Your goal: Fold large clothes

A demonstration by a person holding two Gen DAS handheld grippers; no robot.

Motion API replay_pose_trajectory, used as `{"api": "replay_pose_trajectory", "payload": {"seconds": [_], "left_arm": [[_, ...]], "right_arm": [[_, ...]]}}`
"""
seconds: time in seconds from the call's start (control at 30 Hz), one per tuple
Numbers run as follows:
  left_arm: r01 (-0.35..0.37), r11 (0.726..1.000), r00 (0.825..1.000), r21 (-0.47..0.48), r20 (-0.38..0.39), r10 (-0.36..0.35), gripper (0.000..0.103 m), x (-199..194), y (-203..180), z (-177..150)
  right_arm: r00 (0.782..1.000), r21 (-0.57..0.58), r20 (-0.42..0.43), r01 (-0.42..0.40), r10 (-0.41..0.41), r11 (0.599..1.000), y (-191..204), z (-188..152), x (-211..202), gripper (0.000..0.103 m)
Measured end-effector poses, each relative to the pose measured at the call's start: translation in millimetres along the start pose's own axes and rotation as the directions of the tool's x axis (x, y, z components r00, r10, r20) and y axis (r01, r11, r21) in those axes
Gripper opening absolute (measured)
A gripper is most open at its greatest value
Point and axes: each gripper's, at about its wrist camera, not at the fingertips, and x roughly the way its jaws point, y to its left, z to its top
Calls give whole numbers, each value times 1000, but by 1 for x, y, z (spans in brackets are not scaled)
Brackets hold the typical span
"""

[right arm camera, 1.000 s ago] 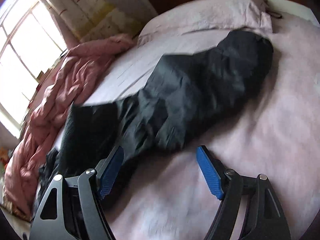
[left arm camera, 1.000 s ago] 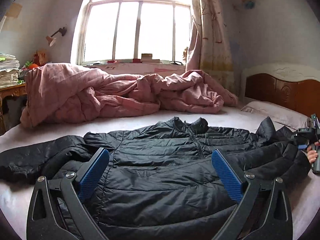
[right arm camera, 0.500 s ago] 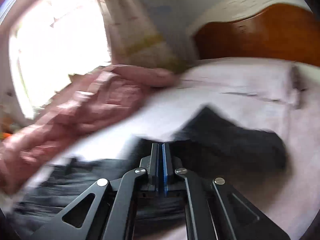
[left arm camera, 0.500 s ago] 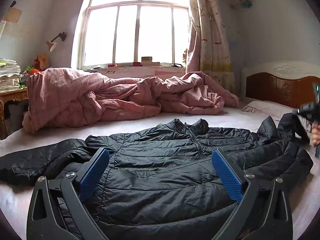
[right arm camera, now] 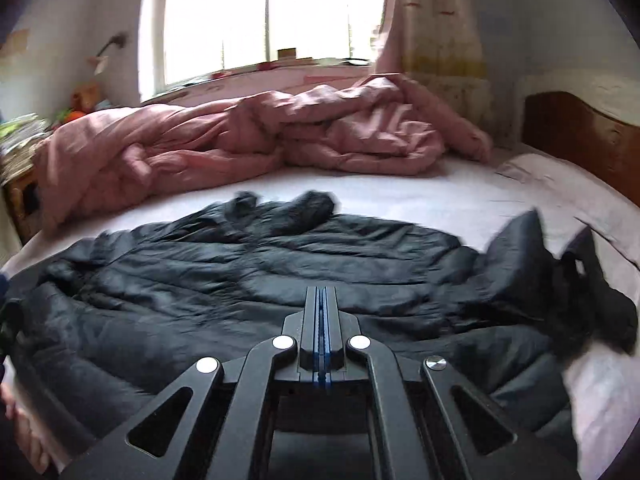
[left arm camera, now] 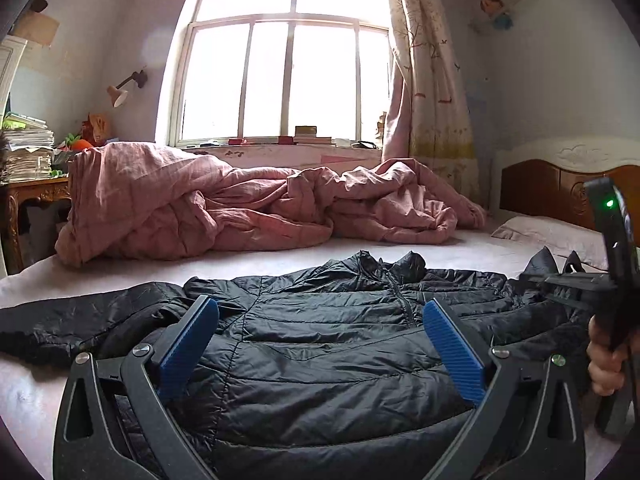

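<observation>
- Black puffer jacket (left arm camera: 320, 340) spread front-up across the pale bed sheet (left arm camera: 248, 260), collar toward the window (left arm camera: 288, 68), zip running down the middle.
- Jacket's sleeve on the picture's left (left arm camera: 80, 320) stretched flat out over the sheet; sleeve on the right (right arm camera: 560, 280) bunched and rumpled, cuff end lifted into soft peaks near the pillow (left arm camera: 548, 232).
- Left gripper (left arm camera: 320, 332) low over the jacket's lower half, jaws wide apart, 2 blue ribbed pads (left arm camera: 452, 344) bare, nothing between them.
- Right gripper (right arm camera: 321, 312) above the jacket's hem area, pointing toward the collar, jaws pressed fully together, blue pads meeting in a thin line; no cloth seen between them.
- From the left wrist view, right gripper's body at the far right edge with a green light (left arm camera: 609, 203) lit, gripped by a hand (left arm camera: 604, 360).
- Right wrist view blurred with motion; part of another hand (right arm camera: 24, 432) at its lower left corner.
- Crumpled pink quilt (left arm camera: 240, 200) heaped along the far side of the bed under the window, well apart from the jacket.
- Wooden headboard (left arm camera: 560, 188) at right, patterned curtain (left arm camera: 428, 80) beside the window, wall lamp (left arm camera: 120, 92) at left.
- Stack of papers (left arm camera: 28, 152) on a carved wooden worktop (left arm camera: 36, 192) at the far left.
</observation>
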Motion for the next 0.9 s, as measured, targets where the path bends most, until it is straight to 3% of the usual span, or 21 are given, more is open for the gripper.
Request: {"api": "replay_pose_trajectory", "payload": {"seconds": [0.2, 0.27, 0.33, 0.4, 0.47, 0.53, 0.63, 0.7, 0.77, 0.9], "left_arm": [[-3, 1000, 1000, 20, 16, 2, 103, -4, -4, 0], [1, 1000, 1000, 27, 7, -1, 103, -2, -6, 0], [8, 1000, 1000, 23, -15, -8, 103, 2, -5, 0], [9, 1000, 1000, 7, -27, -9, 103, 5, -2, 0], [10, 1000, 999, -7, -32, -10, 103, 6, 0, 0], [10, 1000, 999, -11, -40, -11, 103, 7, 1, 0], [10, 1000, 999, -10, -43, -10, 103, 8, 1, 0], [9, 1000, 999, -9, -41, -10, 103, 8, 1, -1], [9, 1000, 999, -7, -43, -9, 103, 8, 1, -1], [7, 1000, 999, -1, -44, -7, 103, 9, 0, -2]], "right_arm": [[997, 184, 42, 58, -66, 981, -79, 11, -15, 4], [996, 272, 41, 67, -81, 960, -113, 14, -18, 14], [989, 409, 41, 110, -139, 906, -163, 7, -20, 39], [983, 490, 14, 151, -182, 858, -201, -1, -15, 42], [989, 580, 11, 112, -145, 807, -245, -9, -9, 42], [1000, 715, 31, -26, 5, 699, -298, -21, 7, 42], [982, 837, 134, -183, 132, 515, -341, -46, 17, 42], [990, 887, 116, -142, 86, 440, -352, -59, 15, 42], [997, 929, 64, -41, -50, 367, -354, -74, -4, 47], [991, 954, 65, -28, -115, 300, -357, -88, -24, 53]]}}
